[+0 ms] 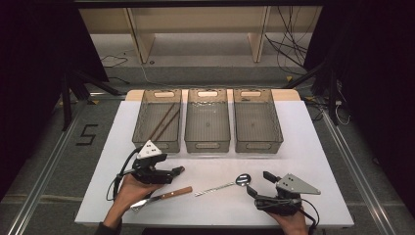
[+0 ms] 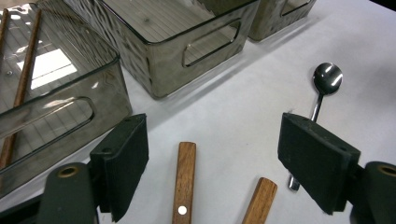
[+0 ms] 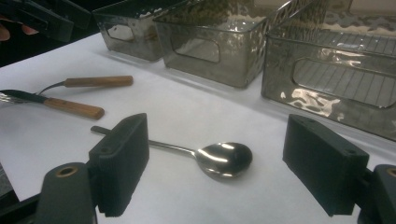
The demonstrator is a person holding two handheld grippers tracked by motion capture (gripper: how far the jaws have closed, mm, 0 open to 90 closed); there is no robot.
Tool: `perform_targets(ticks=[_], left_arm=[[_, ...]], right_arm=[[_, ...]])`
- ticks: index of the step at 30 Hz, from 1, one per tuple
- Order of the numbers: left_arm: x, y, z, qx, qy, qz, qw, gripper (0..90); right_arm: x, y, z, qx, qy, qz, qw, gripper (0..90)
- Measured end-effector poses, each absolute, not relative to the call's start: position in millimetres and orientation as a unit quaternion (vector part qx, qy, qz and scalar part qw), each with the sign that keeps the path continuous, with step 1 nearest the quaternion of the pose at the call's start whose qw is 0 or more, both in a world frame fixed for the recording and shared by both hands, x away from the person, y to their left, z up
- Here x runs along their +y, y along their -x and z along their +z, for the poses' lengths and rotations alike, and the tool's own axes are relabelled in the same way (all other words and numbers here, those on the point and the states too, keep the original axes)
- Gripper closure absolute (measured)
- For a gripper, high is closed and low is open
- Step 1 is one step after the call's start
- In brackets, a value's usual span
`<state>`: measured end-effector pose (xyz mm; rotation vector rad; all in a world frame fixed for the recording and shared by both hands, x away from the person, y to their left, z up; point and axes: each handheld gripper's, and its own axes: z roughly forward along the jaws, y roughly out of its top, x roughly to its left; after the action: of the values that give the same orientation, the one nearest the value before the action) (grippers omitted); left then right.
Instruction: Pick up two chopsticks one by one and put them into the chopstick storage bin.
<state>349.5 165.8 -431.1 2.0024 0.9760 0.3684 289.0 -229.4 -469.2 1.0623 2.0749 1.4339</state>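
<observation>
Observed: cutlery is being sorted from a white table point(image 1: 303, 147) into three smoked, clear plastic bins with cut-out handles. The left bin point(image 1: 142, 125) already holds two brown wooden chopsticks point(image 1: 164, 122); the middle bin point(image 1: 208, 142) and the right bin point(image 1: 274, 127) look empty.

Left gripper point(image 1: 171, 172): released, jaws standing wide apart with nothing between them. In the left gripper view the wooden-handled utensil point(image 2: 184, 182) lies directly ahead, inside the gap but nearer the left-hand jaw; a second wooden handle point(image 2: 260, 200) lies beside it, towards the right-hand jaw. Neither is touched. From above, the steel blade and wooden handle point(image 1: 169, 195) rest on the table just below this gripper. The left bin stands just ahead of it and to its left.

Right gripper point(image 1: 258, 183): likewise released and empty. The polished steel spoon point(image 3: 224, 158) lies just ahead of it, its bowl between the two jaws and its thin stem running off behind the left-hand jaw, with no contact.

Judgement on the step in hand, a pick-up: the two wooden handles lie close together, so the left gripper should centre over one handle alone, come down until the pads straddle it across its width, and close on the wood rather than the slippery metal. The spoon is low and flat; a grip across the stem near the bowl is likelier to hold than one on the bowl.
</observation>
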Motion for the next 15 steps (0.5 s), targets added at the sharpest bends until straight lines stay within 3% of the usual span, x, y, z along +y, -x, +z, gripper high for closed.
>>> perform_targets(ticks=[15], left_arm=[[161,-340,-444,0.390,-0.806,0.126,0.427,22.5]], right_arm=[[-229,-292,-471,0.745,-0.389,0.509,0.187,23.3]])
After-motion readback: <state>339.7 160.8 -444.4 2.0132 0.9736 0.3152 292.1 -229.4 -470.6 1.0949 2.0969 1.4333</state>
